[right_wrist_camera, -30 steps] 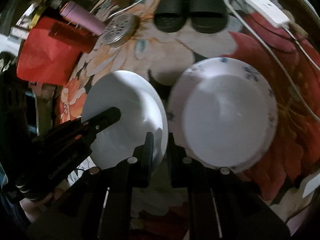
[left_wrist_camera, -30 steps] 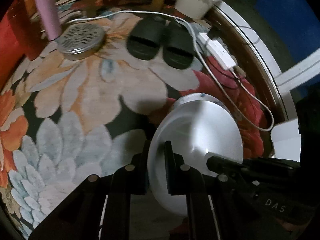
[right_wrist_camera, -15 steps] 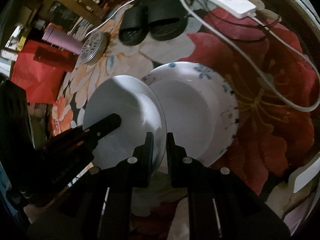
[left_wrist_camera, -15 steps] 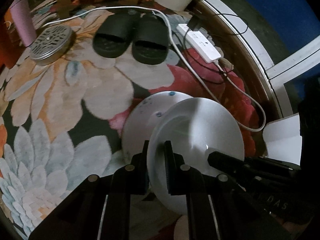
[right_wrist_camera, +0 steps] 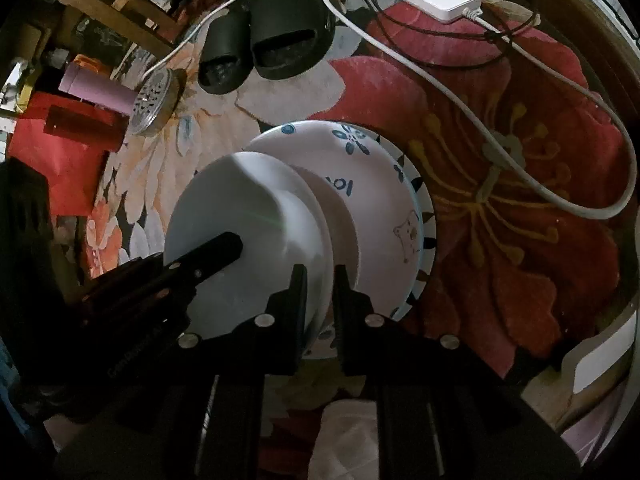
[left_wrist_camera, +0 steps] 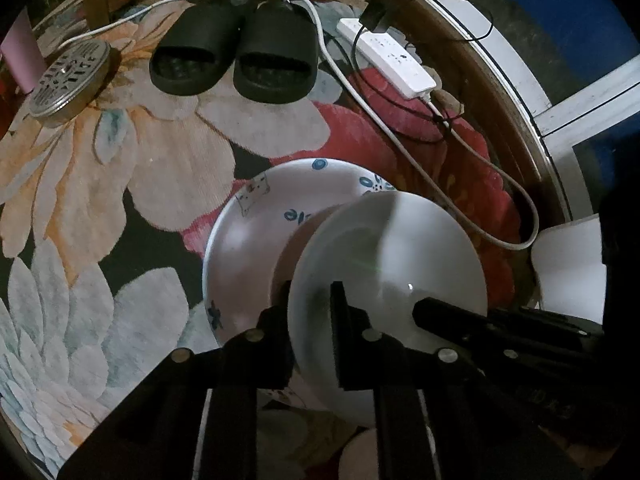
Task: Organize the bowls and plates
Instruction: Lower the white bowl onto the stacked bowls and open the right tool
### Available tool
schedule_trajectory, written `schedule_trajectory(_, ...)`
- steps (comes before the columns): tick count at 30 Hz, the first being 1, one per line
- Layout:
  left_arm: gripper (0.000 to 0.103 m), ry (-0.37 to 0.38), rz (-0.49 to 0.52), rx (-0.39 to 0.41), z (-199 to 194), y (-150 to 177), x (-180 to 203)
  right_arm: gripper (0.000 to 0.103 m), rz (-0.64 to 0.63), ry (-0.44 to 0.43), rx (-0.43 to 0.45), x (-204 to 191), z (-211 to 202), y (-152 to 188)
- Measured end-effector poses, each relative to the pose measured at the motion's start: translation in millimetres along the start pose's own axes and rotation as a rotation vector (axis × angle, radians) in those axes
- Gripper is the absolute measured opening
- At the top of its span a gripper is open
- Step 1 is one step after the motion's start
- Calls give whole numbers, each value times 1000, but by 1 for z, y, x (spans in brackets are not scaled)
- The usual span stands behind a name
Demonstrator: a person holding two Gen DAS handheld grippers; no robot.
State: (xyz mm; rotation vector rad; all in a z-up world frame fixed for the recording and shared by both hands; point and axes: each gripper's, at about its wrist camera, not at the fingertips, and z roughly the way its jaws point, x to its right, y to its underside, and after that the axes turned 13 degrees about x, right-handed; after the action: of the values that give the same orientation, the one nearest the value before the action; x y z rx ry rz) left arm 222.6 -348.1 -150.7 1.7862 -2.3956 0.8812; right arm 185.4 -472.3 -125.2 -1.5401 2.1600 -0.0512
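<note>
A plain white plate [left_wrist_camera: 400, 260] [right_wrist_camera: 248, 200] hangs tilted just above a white dish with blue drawings [left_wrist_camera: 256, 248] [right_wrist_camera: 372, 208]. That dish lies on a wider plate with a black-ticked rim [right_wrist_camera: 426, 216] on the floral carpet. My left gripper [left_wrist_camera: 310, 304] straddles the white plate's near rim, and its jaws are opening with the rim still between them. My right gripper [right_wrist_camera: 320, 280] is shut on the opposite rim. Each view shows one finger of the other gripper [left_wrist_camera: 424, 306] [right_wrist_camera: 224, 244] over the plate.
Black slippers [left_wrist_camera: 236, 60], a white power strip [left_wrist_camera: 388, 56] with its cables and a perforated metal lid [left_wrist_camera: 68, 76] lie farther out on the carpet. A pink cup [right_wrist_camera: 96, 88] and red bag [right_wrist_camera: 60, 152] sit at the left. A white sheet [left_wrist_camera: 568, 264] lies at the right.
Both grippers carried the white plate sideways and down until it overlaps the patterned dish. The gap between the left jaws has widened slightly.
</note>
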Motion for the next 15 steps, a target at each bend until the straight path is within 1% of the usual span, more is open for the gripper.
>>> schedule_trajectory(1,26,14,-6,-1,-1,-1,0,13,8,-8,-4,1,1,0)
schedule_trajectory(2,37,35,-14,-5,-1,-1,1,13,11,-9,-7,2,2,0)
schedule_trajectory(3,41,50,-20,-12,-1,-2,2,13,14,-10,-8,2,3,0)
schedule_trajectory(5,46,57,-19,-18,-3,-3,5,13,22,-8,-10,3,3,-1)
schedule_trajectory(7,48,61,-20,-16,-5,-3,6,14,34,-7,-8,4,2,-2)
schedule_trajectory(9,53,73,-27,-12,-7,-3,6,15,42,-10,-9,5,2,-2)
schedule_trajectory(11,62,101,-51,-8,-11,-3,4,15,69,-20,-11,9,1,-3)
schedule_trajectory(12,64,110,-59,-7,-12,-4,4,15,80,-26,-13,10,1,-3)
schedule_trajectory(15,81,125,-67,12,-19,-8,5,15,107,-38,-13,13,1,-5)
